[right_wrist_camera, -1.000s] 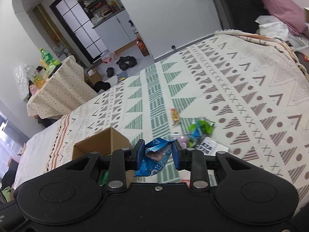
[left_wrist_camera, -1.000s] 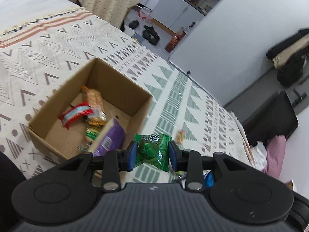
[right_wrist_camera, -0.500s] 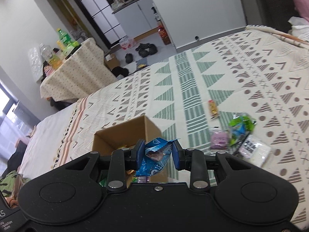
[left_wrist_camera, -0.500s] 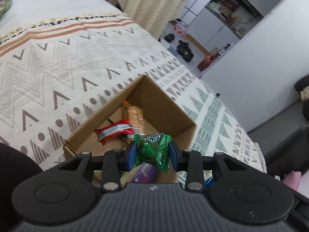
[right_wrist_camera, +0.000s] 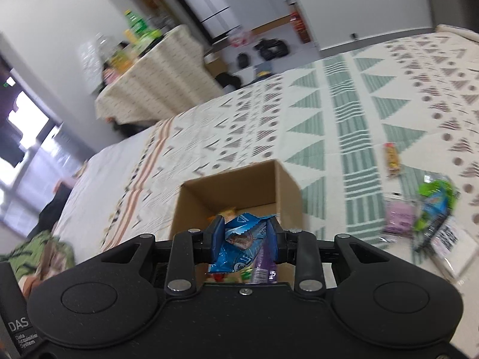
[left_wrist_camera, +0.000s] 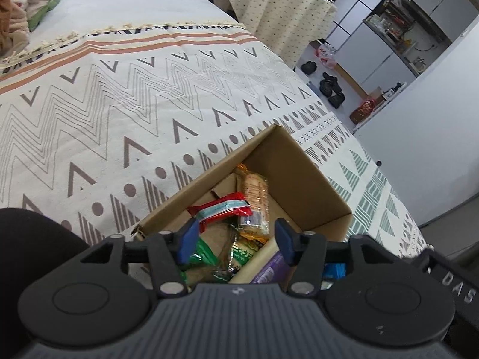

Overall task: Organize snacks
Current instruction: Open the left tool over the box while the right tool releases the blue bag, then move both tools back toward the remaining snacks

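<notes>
An open cardboard box (left_wrist_camera: 299, 167) stands on the patterned bedspread (left_wrist_camera: 119, 113). Inside lie a red packet (left_wrist_camera: 221, 209), an orange biscuit pack (left_wrist_camera: 254, 200), a purple packet (left_wrist_camera: 269, 269) and a green packet (left_wrist_camera: 205, 251). My left gripper (left_wrist_camera: 236, 240) hangs over the box's near side; its jaws are opening and nothing sits between the pads. In the right wrist view my right gripper (right_wrist_camera: 244, 239) is shut on a crumpled blue packet (right_wrist_camera: 236, 248), just above the near edge of the box (right_wrist_camera: 227, 188).
Loose snacks lie on the bedspread right of the box: a small yellow bar (right_wrist_camera: 392, 160), a green-blue packet (right_wrist_camera: 434, 206), a pink packet (right_wrist_camera: 399, 218) and a white packet (right_wrist_camera: 449, 239). A cloth-covered table (right_wrist_camera: 155, 89) with bottles stands beyond the bed. Bundled clothes (left_wrist_camera: 18, 6) lie far left.
The left gripper has let go of the green packet, which now lies in the box, and its jaws stand wider. The right gripper has carried the blue packet over to the box.
</notes>
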